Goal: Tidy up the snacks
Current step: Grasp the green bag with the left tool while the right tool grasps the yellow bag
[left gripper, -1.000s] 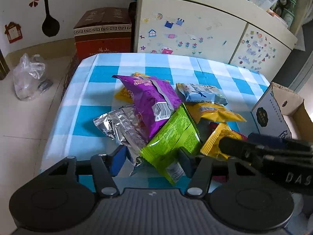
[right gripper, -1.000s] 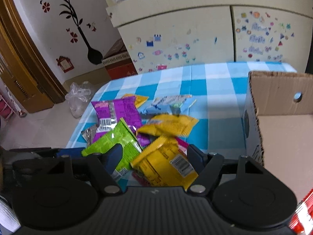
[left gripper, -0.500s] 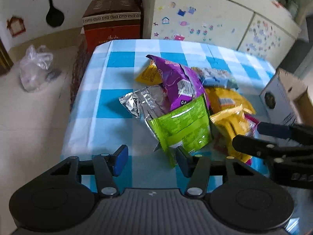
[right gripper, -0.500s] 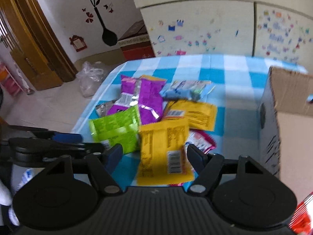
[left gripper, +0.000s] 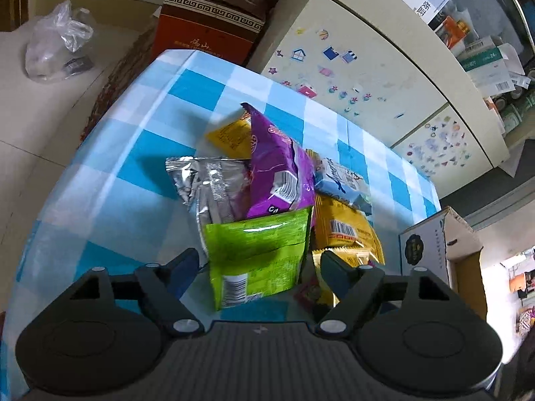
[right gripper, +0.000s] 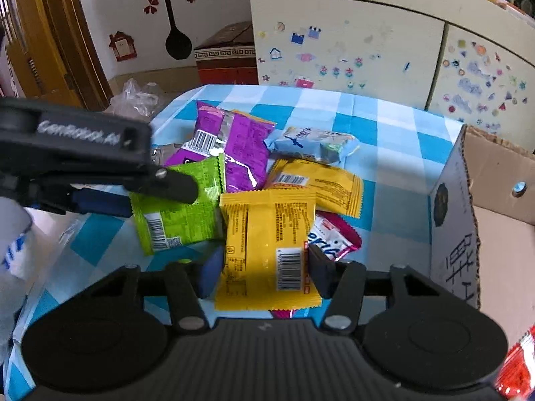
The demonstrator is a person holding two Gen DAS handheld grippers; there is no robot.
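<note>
- Cardboard box beside the pile looks bare inside as far as shows; nothing is sorted yet.
- Your right gripper is closing on the yellow packet, nearest the box.
- Your left gripper is opening around the green packet, without pressing it.

A cream cabinet stands against the far edge of the counter, its doors dotted with small coloured stickers. Boxes and cartons crowd its top. To its left a red-brown carton rests on the pale tiled floor, and a clear plastic bag lies near it. The white wall carries a dark vase-and-flower decal. A wooden door frame stands at the far left.
</note>
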